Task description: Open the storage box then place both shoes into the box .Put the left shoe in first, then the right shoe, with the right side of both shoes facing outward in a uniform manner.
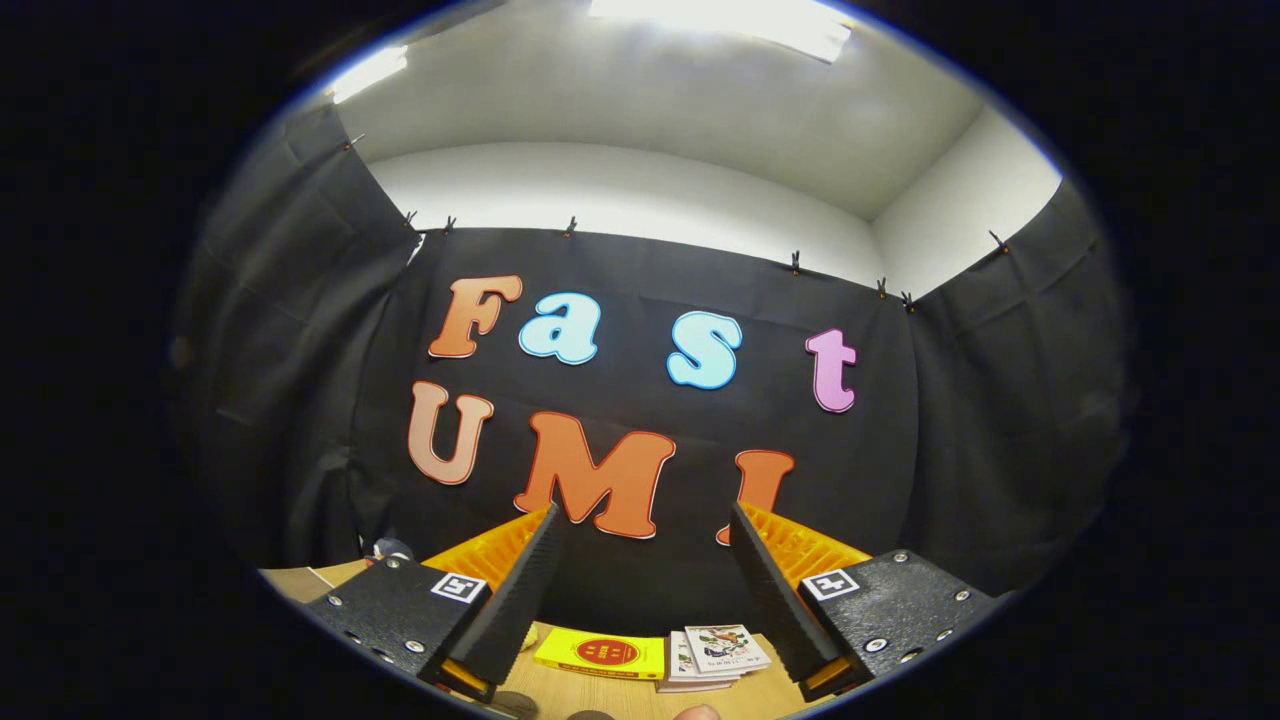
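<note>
My gripper [642, 522] is held up high, pointing at the black cloth wall, and stands open with nothing between its fingers. One finger [520, 590] rises on the left and the other finger [770, 590] on the right, with a wide gap between them. Below the gap lies a strip of wooden table [620, 695].
On the table, beyond the fingers, lie a flat yellow box with a red round mark [601, 653] and a small stack of booklets [715, 655] beside it. A small dark object [392, 549] sits at the table's far left, by the cloth wall.
</note>
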The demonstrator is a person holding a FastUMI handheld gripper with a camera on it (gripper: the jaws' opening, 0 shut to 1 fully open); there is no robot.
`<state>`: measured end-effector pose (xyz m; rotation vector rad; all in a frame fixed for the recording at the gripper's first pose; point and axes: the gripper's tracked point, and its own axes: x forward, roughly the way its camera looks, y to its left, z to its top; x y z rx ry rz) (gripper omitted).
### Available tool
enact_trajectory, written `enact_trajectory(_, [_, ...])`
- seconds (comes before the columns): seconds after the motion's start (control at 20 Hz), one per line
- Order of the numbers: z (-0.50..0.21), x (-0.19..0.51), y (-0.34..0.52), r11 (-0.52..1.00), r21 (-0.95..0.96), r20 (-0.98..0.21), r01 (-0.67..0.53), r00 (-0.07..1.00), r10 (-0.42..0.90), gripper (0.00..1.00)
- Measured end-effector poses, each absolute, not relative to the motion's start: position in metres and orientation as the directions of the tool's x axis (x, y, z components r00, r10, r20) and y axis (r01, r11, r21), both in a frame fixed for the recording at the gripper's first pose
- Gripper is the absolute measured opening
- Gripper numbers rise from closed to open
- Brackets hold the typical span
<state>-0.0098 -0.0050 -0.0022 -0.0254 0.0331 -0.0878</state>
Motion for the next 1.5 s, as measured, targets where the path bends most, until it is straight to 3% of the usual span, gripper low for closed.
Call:
enact_trajectory(0.3, [0.009, -0.020, -0.009, 0.994, 0.000, 0.000, 0.113, 0.994, -0.113, 0.99])
enact_trajectory(0.45, [-0.004, -0.024, 0.005, 0.997, 0.005, -0.015, 0.072, 0.997, -0.071, 0.99])
enact_trajectory(0.7, [-0.045, -0.025, 0.058, 0.997, 0.019, -0.114, -0.072, 0.991, 0.074, 0.98])
enact_trajectory(0.9, [-0.100, -0.039, 0.141, 0.930, 0.207, -0.270, -0.304, 0.896, 0.353, 0.94])
enact_trajectory(1.2, [-0.162, -0.058, 0.193, 0.856, 0.433, -0.440, -0.284, 0.762, 0.475, 0.93])
enact_trajectory(1.5, [-0.204, -0.086, 0.255, 0.708, 0.680, -0.512, -0.191, 0.568, 0.645, 0.95])
